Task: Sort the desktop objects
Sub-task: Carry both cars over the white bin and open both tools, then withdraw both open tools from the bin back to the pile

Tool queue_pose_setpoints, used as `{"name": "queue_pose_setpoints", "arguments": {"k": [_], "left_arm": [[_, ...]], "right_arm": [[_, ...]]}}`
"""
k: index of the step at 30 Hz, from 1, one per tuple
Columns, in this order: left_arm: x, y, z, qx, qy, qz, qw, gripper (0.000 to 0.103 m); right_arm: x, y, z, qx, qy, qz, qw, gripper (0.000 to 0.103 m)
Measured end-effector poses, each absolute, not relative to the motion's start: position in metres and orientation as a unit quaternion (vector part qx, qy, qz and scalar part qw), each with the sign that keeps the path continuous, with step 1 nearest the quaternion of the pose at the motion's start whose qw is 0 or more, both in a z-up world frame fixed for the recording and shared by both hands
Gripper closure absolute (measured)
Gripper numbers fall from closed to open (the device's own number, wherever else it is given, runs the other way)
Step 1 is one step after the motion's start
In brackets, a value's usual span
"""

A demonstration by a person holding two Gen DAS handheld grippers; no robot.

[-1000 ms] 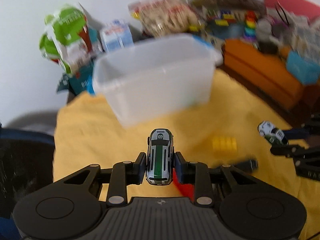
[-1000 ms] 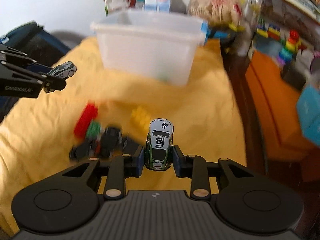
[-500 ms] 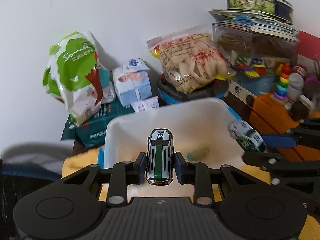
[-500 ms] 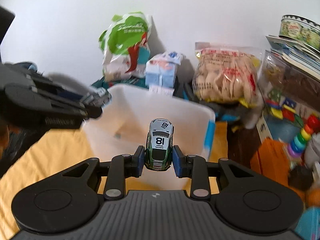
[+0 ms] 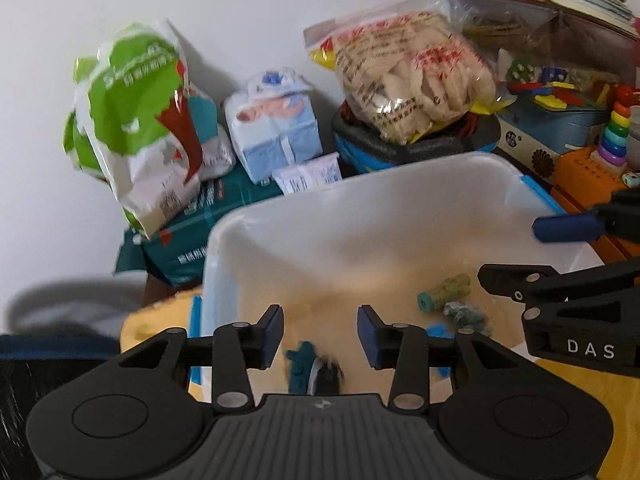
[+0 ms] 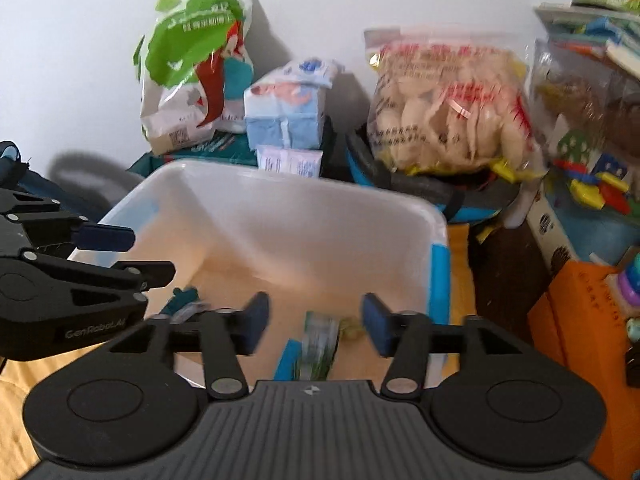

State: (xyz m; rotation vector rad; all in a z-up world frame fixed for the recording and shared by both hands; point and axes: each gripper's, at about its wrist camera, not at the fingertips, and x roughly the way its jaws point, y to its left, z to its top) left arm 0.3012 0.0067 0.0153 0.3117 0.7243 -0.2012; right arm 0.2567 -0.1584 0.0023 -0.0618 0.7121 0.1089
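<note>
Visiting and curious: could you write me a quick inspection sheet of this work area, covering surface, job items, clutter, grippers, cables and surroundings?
Surface: yellow cloth under the bin.
Job's things: white plastic bin, open-topped; a blurred toy car below the left gripper's gap, another blurred toy car below the right one's; a small green roll and other bits I cannot identify on the bin floor.
Clutter: green-and-white bag, blue tissue pack, clear snack bag, rainbow ring stacker, all behind or beside the bin.
Grippers: left gripper open, empty; right gripper open, empty; both over the bin.
Cables: nothing seen.
Surroundings: white wall.
</note>
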Motion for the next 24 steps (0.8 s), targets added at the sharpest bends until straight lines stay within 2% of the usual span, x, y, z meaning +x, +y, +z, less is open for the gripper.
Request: {"name": "queue_pose_setpoints", "arguments": {"k": [3,7,10,24], "left_arm": [[0.284,0.011,0.031,0.141,0.334,-0.104,0.926,0.056],[0.243,0.018,0.043,0.133,0.317,-0.114,0.932,0.046],[0.209,0.021,0.04,0.138,0.32,-0.118,0.93,0.045],[0.086,0.043,-0.046,0.144,0.424,-0.118,0.886,0.045]], "right_arm": [[0.244,-0.16,0.012,-0.032,0.334,0.051,0.941,0.041],[0.215,-0.164,0.026,-0.023,0.314,0.062,0.947,0.041],[0.187,-0.166,0.031,-0.02,0.308,0.068,0.949,0.041],[0.06,-0.149,-0.025,-0.075,0.367,0.139,0.917,0.044]]}}
